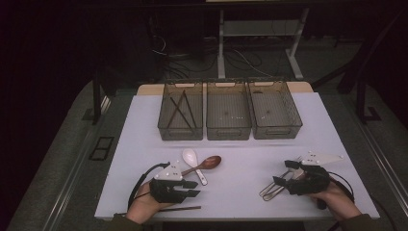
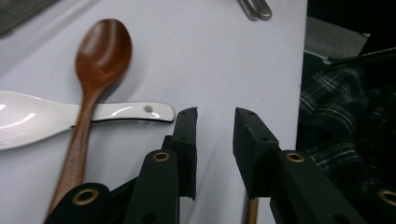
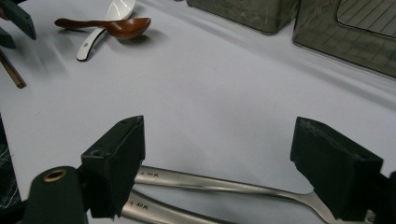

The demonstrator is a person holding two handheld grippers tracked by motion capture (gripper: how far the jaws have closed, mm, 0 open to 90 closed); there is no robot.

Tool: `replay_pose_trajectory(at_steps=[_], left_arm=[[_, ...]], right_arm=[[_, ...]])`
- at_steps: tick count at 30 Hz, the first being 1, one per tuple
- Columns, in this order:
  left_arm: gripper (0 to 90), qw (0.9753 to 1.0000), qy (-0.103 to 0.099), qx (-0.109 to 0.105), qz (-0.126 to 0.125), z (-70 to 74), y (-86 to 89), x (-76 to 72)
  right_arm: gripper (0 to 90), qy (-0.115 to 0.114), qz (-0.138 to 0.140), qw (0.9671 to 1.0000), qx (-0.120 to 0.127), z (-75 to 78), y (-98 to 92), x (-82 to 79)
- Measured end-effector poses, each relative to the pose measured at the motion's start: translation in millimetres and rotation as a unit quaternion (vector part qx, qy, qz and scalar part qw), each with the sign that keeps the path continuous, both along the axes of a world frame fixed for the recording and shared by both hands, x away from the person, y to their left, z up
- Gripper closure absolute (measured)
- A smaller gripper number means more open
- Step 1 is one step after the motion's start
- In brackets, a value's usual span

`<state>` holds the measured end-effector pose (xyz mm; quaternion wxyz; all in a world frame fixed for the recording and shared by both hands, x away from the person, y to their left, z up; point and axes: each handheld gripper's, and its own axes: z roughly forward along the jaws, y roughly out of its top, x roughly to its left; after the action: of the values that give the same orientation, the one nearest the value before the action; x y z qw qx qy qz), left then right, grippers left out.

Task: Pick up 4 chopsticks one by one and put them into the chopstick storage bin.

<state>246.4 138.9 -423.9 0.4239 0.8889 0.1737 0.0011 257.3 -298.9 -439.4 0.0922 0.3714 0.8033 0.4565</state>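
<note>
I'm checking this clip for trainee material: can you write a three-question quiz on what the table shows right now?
1. True or false: the wooden spoon lies across the white spoon.
2. Which bin holds chopsticks? A) left bin B) middle bin C) right bin
3. What metal things lie between the open jaws of the right tongs?

Key
1. True: its handle crosses over the white spoon's handle, seen from the left tongs.
2. A.
3. Two metal handles lying side by side on the table; the jaws stand apart on either side, not closed on them.
</note>
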Motion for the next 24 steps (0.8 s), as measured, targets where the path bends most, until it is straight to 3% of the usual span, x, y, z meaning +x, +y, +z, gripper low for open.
replay_pose_trajectory(at_steps=[9,24], left_arm=[[72.2,0.9993,0.016,0.022,-0.026,-7.9,-7.1,-7.2],[74.9,0.9963,0.018,0.059,-0.06,-15.7,-14.8,-11.9]], right_arm=[[17.4,-0.001,0.0,1.0,0.0,0.1,-0.4,0.1],[17.4,-0.002,0.001,1.0,0.001,0.7,-0.7,0.0]])
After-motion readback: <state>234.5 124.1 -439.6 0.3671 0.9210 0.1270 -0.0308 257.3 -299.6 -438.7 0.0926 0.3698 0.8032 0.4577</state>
